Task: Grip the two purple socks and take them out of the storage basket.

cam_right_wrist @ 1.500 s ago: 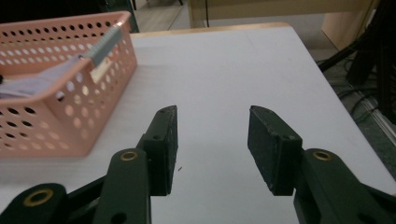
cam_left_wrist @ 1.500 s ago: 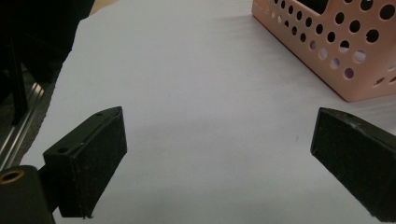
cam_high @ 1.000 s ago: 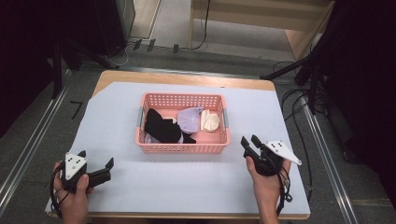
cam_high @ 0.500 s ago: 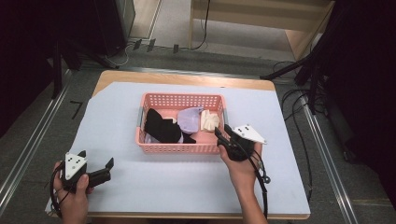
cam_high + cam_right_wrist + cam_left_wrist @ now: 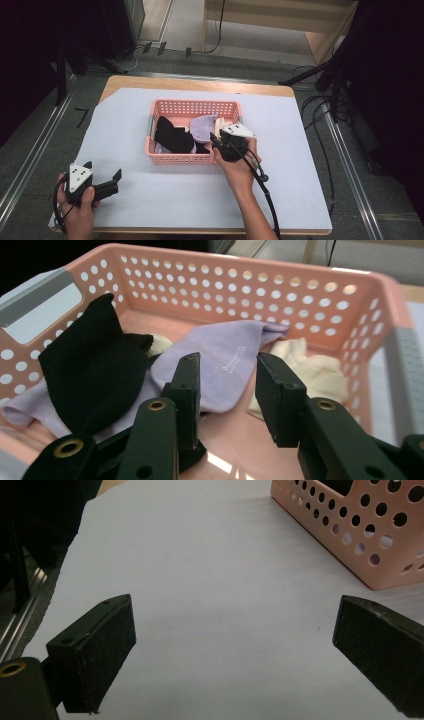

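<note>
A pink perforated basket [image 5: 193, 106] stands mid-table and holds a black sock [image 5: 172, 135], a lilac sock [image 5: 202, 126] and a cream sock [image 5: 222, 122]. My right gripper [image 5: 214, 140] reaches over the basket's near right rim. In the right gripper view its jaws [image 5: 227, 385] stand partly apart after closing a little, with nothing pressed between them. The lilac sock [image 5: 225, 360] lies just beyond the tips, the black sock [image 5: 95, 375] to the left, the cream sock [image 5: 310, 370] to the right. My left gripper [image 5: 104, 170] rests wide open at the near left, its jaws [image 5: 235, 645] over bare paper.
A white paper sheet [image 5: 300, 165] covers the wooden table. The basket's corner [image 5: 350, 535] lies ahead and right of the left gripper. The right gripper's cable [image 5: 267, 200] trails along the forearm. Metal rails flank the table; cables lie on the floor at the right [image 5: 320, 110].
The right hand has carried its gripper leftward from the table's right side to over the basket's near right rim. The left gripper has stayed put.
</note>
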Demonstrator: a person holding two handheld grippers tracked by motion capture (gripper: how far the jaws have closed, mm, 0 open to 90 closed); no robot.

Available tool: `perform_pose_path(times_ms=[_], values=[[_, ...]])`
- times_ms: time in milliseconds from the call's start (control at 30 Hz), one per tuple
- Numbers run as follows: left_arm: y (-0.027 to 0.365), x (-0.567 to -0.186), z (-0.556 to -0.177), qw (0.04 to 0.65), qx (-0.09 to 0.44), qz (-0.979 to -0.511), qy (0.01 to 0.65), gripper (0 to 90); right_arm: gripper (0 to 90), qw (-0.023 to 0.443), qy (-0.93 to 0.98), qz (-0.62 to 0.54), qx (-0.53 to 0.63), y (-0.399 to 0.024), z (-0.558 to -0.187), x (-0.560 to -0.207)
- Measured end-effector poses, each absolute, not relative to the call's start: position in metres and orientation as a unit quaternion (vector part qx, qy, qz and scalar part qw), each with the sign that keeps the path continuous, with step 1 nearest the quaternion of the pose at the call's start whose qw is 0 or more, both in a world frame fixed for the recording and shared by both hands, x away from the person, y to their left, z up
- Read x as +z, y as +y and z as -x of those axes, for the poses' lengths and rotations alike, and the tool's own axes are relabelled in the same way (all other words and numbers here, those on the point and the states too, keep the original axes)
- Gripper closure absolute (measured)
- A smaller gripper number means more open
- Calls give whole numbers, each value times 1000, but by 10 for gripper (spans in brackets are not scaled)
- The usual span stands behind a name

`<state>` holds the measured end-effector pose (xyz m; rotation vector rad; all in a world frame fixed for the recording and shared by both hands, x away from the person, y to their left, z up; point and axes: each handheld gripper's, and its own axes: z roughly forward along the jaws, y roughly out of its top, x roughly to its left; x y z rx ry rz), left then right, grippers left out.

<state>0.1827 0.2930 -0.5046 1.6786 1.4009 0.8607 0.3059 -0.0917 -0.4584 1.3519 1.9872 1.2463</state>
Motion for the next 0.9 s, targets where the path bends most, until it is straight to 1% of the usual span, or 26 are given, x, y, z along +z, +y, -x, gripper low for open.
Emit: perform_pose_path(times_ms=[167,267,367,400,500,633,667,700,733,833,867,900], values=[[293,-504,-183,386,336,-660,550,44,639,188,723,-498,439,-80,-320,-465],[294,-504,-183,385,336,-661,550,44,642,184,727,-497,437,-76,-323,-465],[293,-505,-183,387,336,-660,549,44,644,174,737,-496,426,-70,-328,-465],[294,-505,-183,387,337,-660,549,44,640,164,745,-498,412,-66,-332,-466],[293,-505,-183,387,336,-660,550,44,631,158,752,-499,401,-63,-336,-467],[294,-505,-183,387,336,-660,550,44,599,141,766,-493,387,-57,-342,-469],[294,-505,-183,388,335,-659,550,44,566,136,772,-489,382,-54,-344,-471],[294,-505,-183,388,335,-659,550,44,566,136,772,-489,382,-54,-344,-471],[294,-505,-183,387,334,-660,551,44,536,133,781,-488,367,-51,-347,-474],[294,-505,-183,387,334,-660,551,44,545,127,786,-493,352,-49,-348,-474],[293,-504,-183,386,334,-660,551,44,586,114,785,-498,350,-49,-350,-474],[293,-505,-183,386,334,-660,551,44,586,114,785,-498,350,-49,-350,-474]])
